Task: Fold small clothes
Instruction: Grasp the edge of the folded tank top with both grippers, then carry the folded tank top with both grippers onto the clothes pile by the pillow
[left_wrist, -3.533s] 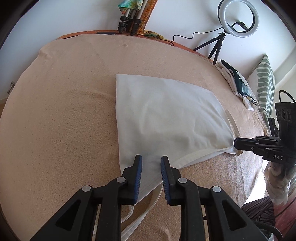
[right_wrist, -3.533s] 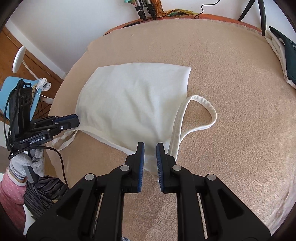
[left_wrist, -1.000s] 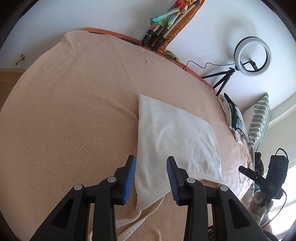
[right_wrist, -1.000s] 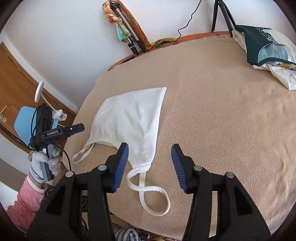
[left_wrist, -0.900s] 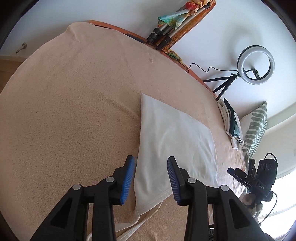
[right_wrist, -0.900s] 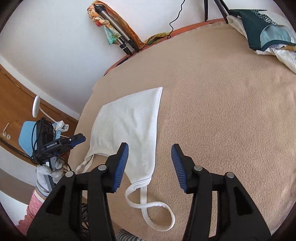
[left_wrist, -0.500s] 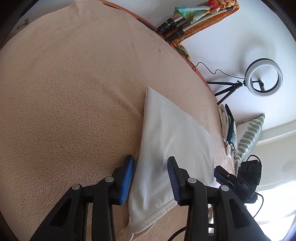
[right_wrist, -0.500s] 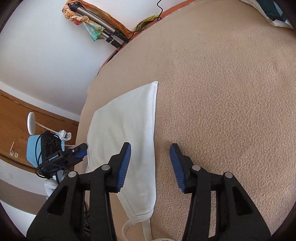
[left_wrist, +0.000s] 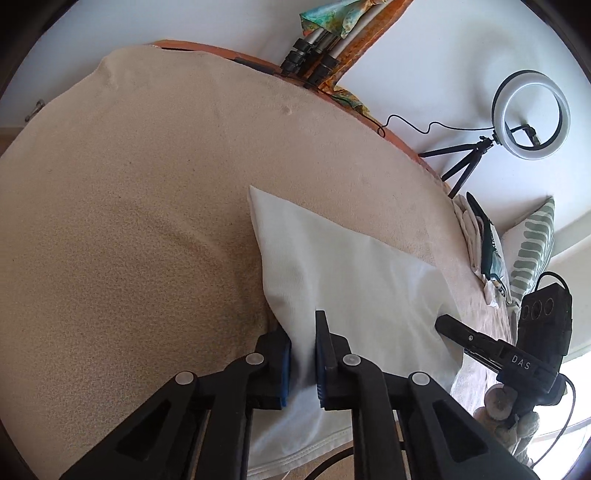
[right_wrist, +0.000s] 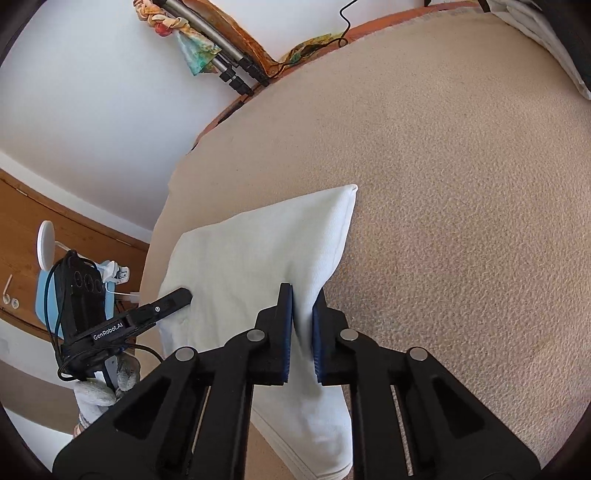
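A small white strappy top (left_wrist: 354, 280) lies flat on the beige blanket (left_wrist: 129, 221). My left gripper (left_wrist: 302, 354) is shut on the top's left side edge, with fabric pinched between the blue pads. My right gripper (right_wrist: 302, 328) is shut on the top (right_wrist: 258, 251) at its right side edge. Each gripper shows in the other's view, the right one (left_wrist: 465, 338) at the top's right edge and the left one (right_wrist: 162, 304) at its left edge. The straps are hidden under the grippers.
A ring light on a tripod (left_wrist: 530, 114) and bundled tripod legs (left_wrist: 314, 55) stand at the wall behind. Folded clothes (left_wrist: 480, 236) and a striped pillow (left_wrist: 532, 243) lie at the far right. A wooden door and a blue chair (right_wrist: 48, 288) are at the left.
Both grippers, open half a second ago, have come down onto the top's side edges and shut on the fabric. The straps seen a second ago are out of view.
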